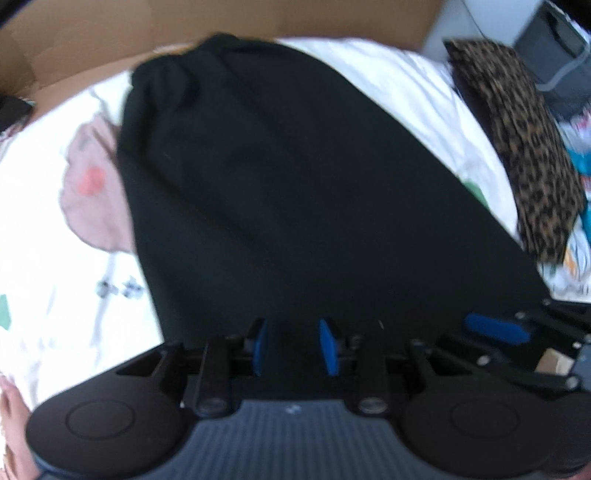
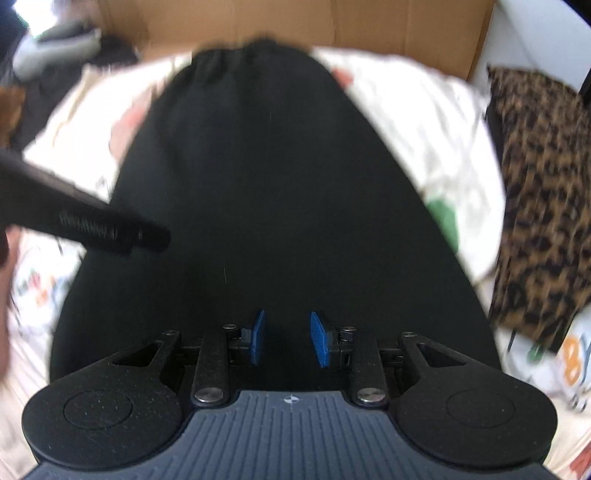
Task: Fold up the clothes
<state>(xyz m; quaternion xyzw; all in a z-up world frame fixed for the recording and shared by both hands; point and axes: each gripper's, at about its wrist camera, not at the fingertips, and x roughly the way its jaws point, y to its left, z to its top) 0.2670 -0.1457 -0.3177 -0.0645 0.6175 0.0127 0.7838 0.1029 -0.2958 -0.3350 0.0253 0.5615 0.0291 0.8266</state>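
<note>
Two grippers, left (image 1: 295, 347) and right (image 2: 286, 338), jaws parted, nothing pinched, black garment (image 2: 273, 192) spread directly beneath

A printed white sheet (image 1: 406, 92) lies before brown cardboard (image 2: 369, 22).

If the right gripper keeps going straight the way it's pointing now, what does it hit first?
Most likely the black garment, spread flat on the white printed bedding. The right gripper points down at its near part with the fingers apart and nothing between them. How far off the cloth is cannot be told.
</note>
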